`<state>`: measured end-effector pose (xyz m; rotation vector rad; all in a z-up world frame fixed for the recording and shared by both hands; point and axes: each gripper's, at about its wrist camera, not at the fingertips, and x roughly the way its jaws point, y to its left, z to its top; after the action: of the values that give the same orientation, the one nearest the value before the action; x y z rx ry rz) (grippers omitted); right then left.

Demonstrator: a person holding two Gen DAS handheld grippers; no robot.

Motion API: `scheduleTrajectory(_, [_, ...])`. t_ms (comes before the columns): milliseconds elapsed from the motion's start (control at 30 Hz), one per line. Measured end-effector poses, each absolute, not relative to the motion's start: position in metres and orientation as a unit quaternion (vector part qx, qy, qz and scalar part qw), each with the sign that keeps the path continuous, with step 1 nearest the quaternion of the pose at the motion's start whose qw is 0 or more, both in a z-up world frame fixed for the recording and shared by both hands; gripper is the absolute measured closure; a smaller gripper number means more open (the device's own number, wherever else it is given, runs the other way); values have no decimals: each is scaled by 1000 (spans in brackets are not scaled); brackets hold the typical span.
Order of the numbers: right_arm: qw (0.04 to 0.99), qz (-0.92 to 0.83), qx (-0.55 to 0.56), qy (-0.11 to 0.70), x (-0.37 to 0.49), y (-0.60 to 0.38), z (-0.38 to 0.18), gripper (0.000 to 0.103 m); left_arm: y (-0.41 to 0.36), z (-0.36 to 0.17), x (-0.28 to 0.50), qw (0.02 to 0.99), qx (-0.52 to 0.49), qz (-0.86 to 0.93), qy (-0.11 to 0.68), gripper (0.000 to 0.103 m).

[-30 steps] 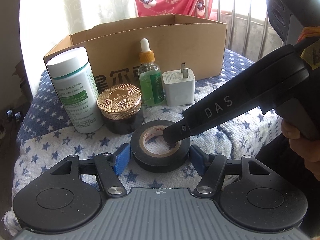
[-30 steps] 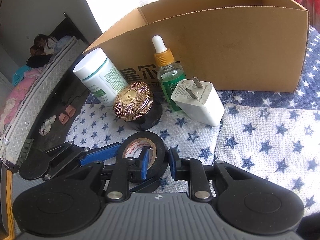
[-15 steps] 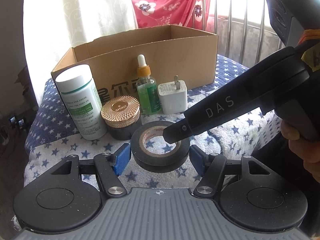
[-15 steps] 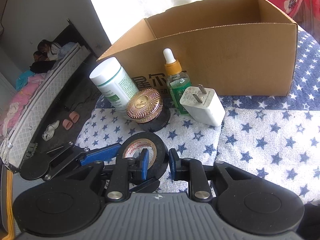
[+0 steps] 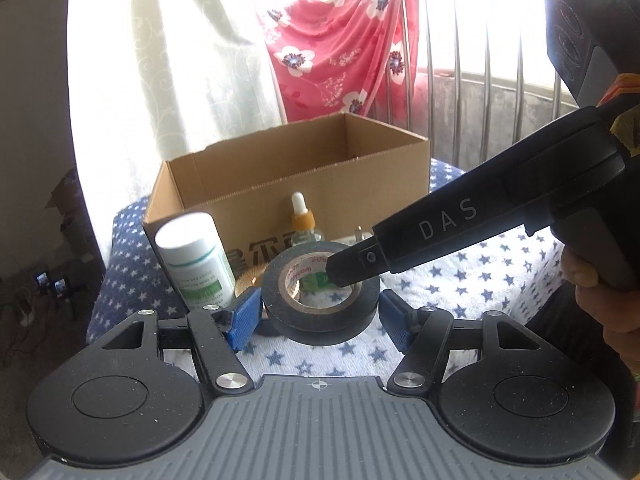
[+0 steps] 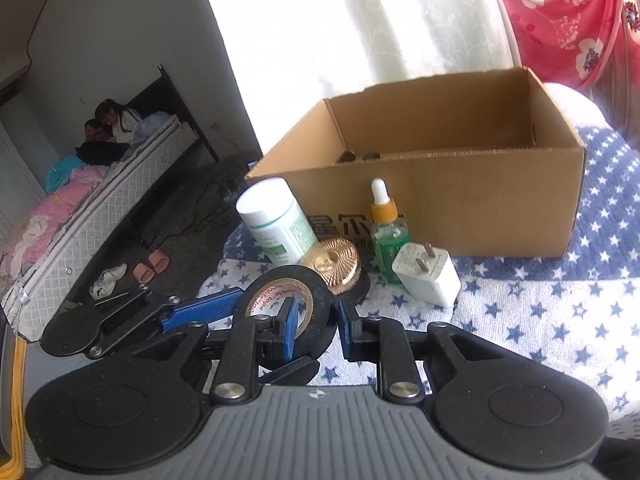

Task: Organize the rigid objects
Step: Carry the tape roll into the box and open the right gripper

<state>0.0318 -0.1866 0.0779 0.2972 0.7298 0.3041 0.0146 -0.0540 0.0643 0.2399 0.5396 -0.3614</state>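
Starred cloth (image 6: 520, 308), tape roll (image 5: 320, 300) hiding charger (image 6: 426, 280)

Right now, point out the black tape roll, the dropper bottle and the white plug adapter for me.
black tape roll (image 5: 320, 322), left wrist view, on its outer black band.
dropper bottle (image 6: 389, 240), right wrist view, on its green glass body.
white plug adapter (image 6: 430, 282), right wrist view, on its white casing.
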Motion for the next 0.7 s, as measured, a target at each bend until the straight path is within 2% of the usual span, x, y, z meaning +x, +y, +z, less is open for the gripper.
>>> scheduleTrajectory(300, [931, 154, 110, 314, 74, -184, 138, 79, -46, 119, 55, 946, 135, -185, 228, 39])
scheduleTrajectory(500, [920, 151, 117, 342, 133, -197, 146, 79, -46, 137, 124, 928, 126, -208, 281, 39])
scheduleTrajectory(700, [893, 152, 149, 397, 196, -214, 128, 79, -57, 125, 202, 897, 144, -206, 363, 39])
